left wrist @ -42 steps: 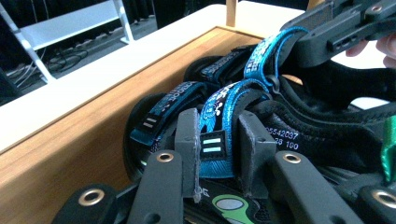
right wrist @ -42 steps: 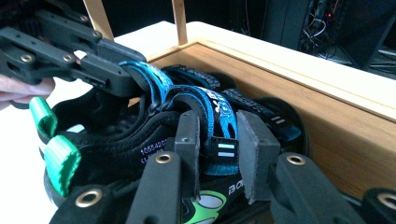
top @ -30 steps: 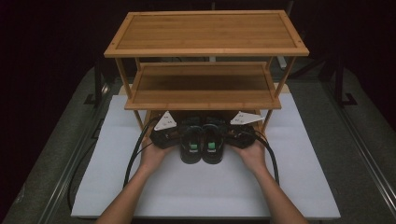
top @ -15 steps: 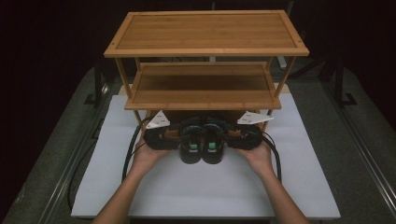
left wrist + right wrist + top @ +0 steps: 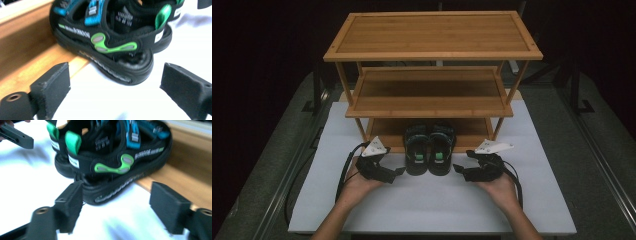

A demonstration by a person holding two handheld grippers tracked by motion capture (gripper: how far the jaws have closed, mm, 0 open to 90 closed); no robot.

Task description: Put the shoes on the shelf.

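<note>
A pair of black sandals (image 5: 429,149) with green and blue trim stands with the toes on the bottom shelf (image 5: 384,129) of a bamboo rack and the heels on the white mat. My left gripper (image 5: 398,173) lies to their left and my right gripper (image 5: 458,170) to their right, both clear of the shoes. Both pairs of jaws have just been opening, with nothing between them. In the left gripper view the left sandal (image 5: 110,42) sits beyond the open left gripper (image 5: 117,92). Likewise the right sandal (image 5: 112,162) lies past the open right gripper (image 5: 120,207).
The three-tier bamboo rack (image 5: 432,50) stands at the back of the white mat (image 5: 422,205); its two upper shelves are bare. Gripper cables (image 5: 344,170) loop over the mat on both sides. Dark table surface (image 5: 582,150) flanks the mat.
Both grippers have let go of the sandals, opened their jaws and drawn apart sideways and toward the person. The sandals stay with their toes on the bottom shelf.
</note>
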